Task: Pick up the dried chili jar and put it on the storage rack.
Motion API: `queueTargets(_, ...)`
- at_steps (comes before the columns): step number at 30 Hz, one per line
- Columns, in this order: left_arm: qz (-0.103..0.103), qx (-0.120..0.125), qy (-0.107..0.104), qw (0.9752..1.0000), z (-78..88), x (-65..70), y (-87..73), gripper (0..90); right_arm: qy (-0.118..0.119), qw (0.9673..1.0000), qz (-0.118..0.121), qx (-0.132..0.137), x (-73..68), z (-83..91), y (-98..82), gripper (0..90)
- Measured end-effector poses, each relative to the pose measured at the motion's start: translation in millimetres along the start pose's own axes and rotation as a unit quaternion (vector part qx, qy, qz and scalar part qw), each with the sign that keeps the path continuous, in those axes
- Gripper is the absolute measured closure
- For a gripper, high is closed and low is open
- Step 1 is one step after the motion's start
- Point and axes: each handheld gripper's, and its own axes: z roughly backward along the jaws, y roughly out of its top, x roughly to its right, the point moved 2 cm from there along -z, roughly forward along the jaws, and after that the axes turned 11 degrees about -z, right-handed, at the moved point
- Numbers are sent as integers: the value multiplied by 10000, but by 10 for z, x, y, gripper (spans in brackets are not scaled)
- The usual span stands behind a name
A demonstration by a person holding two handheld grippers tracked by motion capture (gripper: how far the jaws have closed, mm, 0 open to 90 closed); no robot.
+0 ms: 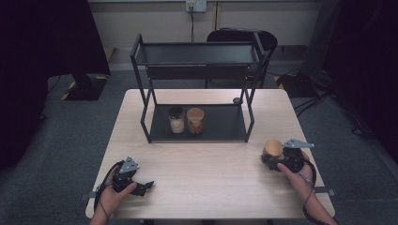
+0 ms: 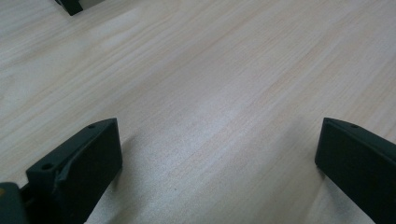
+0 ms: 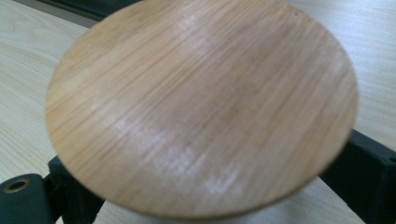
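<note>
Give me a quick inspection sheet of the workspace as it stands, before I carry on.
Surface: light wooden table, bare between the two grippers.
Job's things: jar with a round wooden lid between the right gripper's jaws, at the table's right side; whether the pads press on it cannot be told.
Clutter: black two-tier rack at the table's far side; dark-lidded jar and wooden-lidded jar side by side on its lower shelf.
Grippers: left gripper open, jaws wide over bare wood; right gripper around the jar.
Cables: a cable trails from each gripper along the person's forearm.
Surroundings: grey floor, chair behind the rack, wall socket.
</note>
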Motion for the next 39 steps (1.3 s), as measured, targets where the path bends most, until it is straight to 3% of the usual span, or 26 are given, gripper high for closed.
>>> queueTargets(23, 5, -1, -2, 10000, 0, 1, 0, 2, -50, 9998, 159, 107, -78, -84, 42, 246)
queueTargets(32, 5, -1, -2, 10000, 0, 1, 0, 2, -120, 9994, 291, 114, -98, -83, 51, 254)
queueTargets(39, 6, 0, -1, 10000, 0, 1, 0, 2, -30, 9994, 337, 60, -132, -76, 60, 255)
